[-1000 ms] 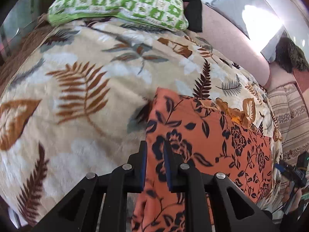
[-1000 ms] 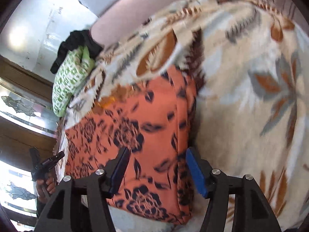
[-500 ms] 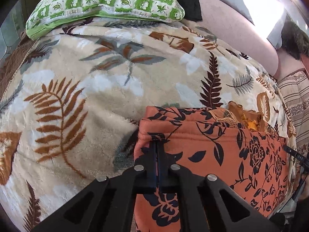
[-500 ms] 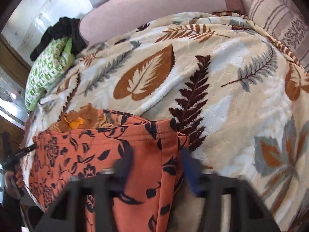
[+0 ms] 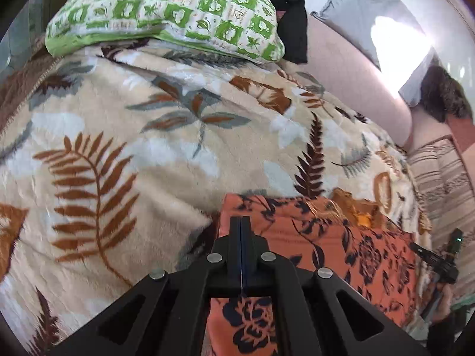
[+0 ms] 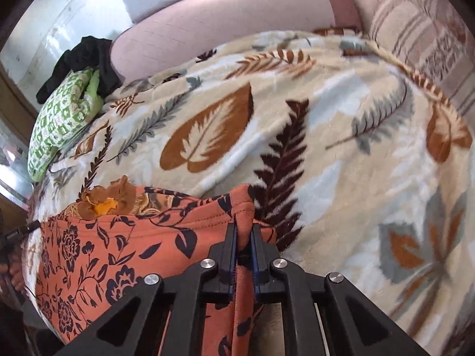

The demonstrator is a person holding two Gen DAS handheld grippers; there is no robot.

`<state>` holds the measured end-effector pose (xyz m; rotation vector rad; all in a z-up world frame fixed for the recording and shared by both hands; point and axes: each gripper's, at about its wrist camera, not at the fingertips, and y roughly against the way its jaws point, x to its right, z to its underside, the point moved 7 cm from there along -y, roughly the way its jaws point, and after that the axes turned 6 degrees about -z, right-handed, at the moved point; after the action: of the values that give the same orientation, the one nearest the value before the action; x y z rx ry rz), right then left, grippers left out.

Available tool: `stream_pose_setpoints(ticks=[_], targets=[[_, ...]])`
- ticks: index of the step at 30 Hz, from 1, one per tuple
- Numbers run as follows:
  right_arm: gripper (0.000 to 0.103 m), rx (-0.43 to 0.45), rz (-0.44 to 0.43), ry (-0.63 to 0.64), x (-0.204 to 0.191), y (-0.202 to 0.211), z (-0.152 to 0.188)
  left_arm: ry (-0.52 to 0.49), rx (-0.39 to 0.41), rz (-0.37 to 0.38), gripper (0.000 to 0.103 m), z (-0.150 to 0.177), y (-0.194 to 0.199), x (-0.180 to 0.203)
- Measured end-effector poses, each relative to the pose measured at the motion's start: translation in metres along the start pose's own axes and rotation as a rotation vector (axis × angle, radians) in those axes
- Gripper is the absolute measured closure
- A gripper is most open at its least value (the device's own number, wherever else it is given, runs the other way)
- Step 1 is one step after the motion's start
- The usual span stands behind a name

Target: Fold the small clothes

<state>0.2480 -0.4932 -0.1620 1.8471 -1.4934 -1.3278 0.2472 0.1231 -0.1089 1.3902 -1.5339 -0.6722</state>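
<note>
Orange black-floral fabric garment on leaf-print fleece blanket, left tongs clamped on its left corner, right tongs just closed, pinching its right corner.

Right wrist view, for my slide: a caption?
Right gripper shut on orange floral garment edge, over leaf-print blanket.

Orange black-flowered garment, beige leaf-print blanket, green-checked pillow

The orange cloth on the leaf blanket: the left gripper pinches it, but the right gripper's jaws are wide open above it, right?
Not quite. In the right wrist view the right gripper has just closed and is shut on the orange cloth. The left gripper does pinch it, on the leaf blanket.
</note>
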Motion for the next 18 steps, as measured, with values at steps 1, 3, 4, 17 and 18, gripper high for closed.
stream_pose_setpoints(ticks=[1, 3, 4, 17, 18], targets=[[0.094, 0.006, -0.011, -0.005, 0.0, 0.0, 0.001, 0.0, -0.009, 0.009, 0.103, 0.003, 0.002, -0.002], [0.093, 0.008, -0.026, -0.003, 0.0, 0.001, 0.001, -0.009, -0.006, 0.002, 0.097, 0.006, 0.002, -0.004], [0.093, 0.003, -0.031, -0.009, 0.0, 0.002, 0.0, -0.011, -0.013, -0.001, 0.094, 0.006, 0.0, -0.003], [0.09, -0.028, -0.051, -0.031, 0.001, -0.002, 0.004, -0.098, -0.026, 0.001, 0.103, 0.001, -0.018, 0.017], [0.09, -0.033, -0.052, -0.034, 0.002, -0.003, 0.004, -0.113, -0.017, -0.015, 0.103, 0.0, -0.017, 0.019]])
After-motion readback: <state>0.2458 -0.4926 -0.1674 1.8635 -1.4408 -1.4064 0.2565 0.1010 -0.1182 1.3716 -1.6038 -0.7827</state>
